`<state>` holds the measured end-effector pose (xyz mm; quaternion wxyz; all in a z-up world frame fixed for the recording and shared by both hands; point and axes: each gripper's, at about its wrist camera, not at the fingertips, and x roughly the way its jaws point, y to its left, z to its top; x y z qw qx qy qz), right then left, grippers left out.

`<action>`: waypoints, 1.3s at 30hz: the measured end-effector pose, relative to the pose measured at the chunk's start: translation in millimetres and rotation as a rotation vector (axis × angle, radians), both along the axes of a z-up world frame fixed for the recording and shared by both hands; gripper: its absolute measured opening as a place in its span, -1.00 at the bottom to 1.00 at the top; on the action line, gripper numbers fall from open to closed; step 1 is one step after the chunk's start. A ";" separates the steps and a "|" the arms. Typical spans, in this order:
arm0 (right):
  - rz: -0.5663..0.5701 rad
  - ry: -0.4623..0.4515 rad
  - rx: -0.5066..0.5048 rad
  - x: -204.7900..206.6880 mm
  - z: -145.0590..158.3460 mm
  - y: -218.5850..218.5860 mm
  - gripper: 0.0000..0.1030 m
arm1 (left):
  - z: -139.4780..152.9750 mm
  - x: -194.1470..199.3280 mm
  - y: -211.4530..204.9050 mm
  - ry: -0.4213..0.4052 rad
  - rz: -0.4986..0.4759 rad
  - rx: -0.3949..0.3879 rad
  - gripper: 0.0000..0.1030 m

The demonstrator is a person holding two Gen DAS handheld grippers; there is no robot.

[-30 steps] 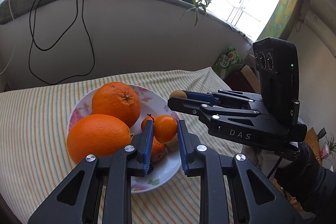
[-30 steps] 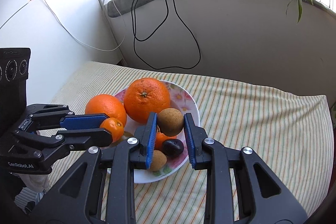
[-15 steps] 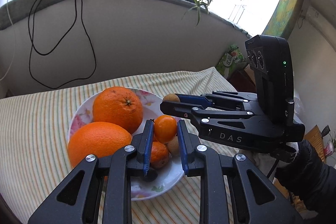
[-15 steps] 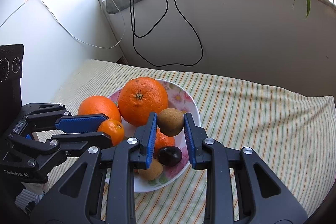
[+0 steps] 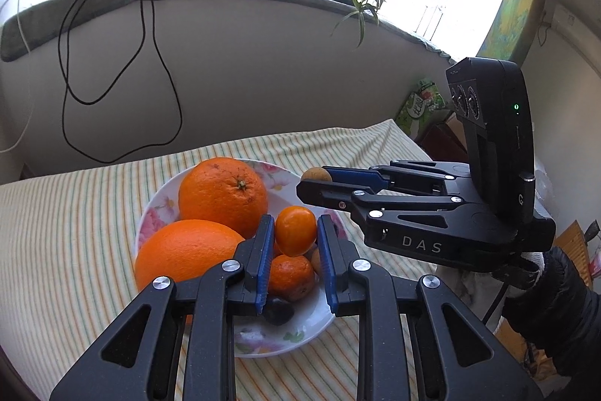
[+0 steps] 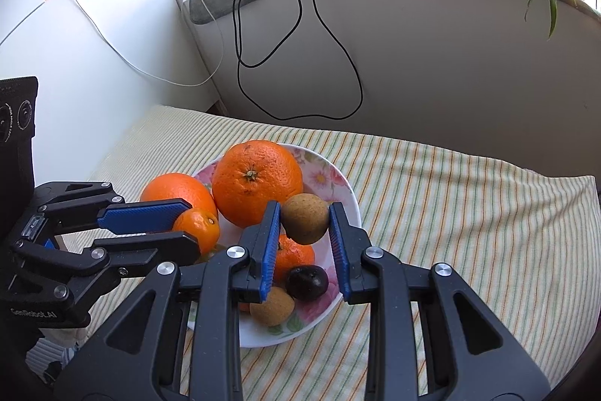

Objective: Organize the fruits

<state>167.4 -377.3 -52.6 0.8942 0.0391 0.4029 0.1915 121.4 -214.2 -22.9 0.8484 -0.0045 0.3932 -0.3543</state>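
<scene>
Both fruits are coming up off the plate (image 5: pixel 240 344) now. A second ago my left hand-held gripper (image 5: pixel 295 250) was sitting low among the pile, and now it's lifting with the mandarin (image 5: pixel 295 230) pinched between its blue pads, clearly above the other mandarin (image 5: pixel 291 275) still lying in the dish. Same deal on the right: my right hand-held gripper (image 6: pixel 305 239) is clamping the brown fruit (image 6: pixel 305 218) (kiwi-ish, can't really tell) and it's riding higher over the plate (image 6: pixel 347 190) than it was, with the dark fruit (image 6: pixel 306 282) and another brown one (image 6: pixel 272 307) left below it.

The two big oranges (image 5: pixel 221 196) aren't budging, they're sitting at the back and left side of the plate on the striped table (image 5: pixel 56 232).

So I'm guessing the picking part is basically done for this pair and what's left is carrying them wherever they're meant to be sorted. Grips are looking centered, though round fruit between flat pads could roll out if I'm swinging too fast
</scene>
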 end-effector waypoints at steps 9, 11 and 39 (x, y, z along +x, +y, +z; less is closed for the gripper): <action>-0.013 -0.025 0.004 -5.9 5.9 -0.8 0.09 | 3.1 -3.0 1.0 -0.023 0.009 0.014 -0.31; -0.016 -0.027 0.006 -7.8 7.8 -2.1 0.11 | 4.3 -5.5 1.9 -0.031 0.010 0.018 -0.23; -0.109 -0.149 -0.033 -68.0 44.6 -9.9 0.70 | 22.0 -52.4 26.6 -0.202 0.184 0.137 0.49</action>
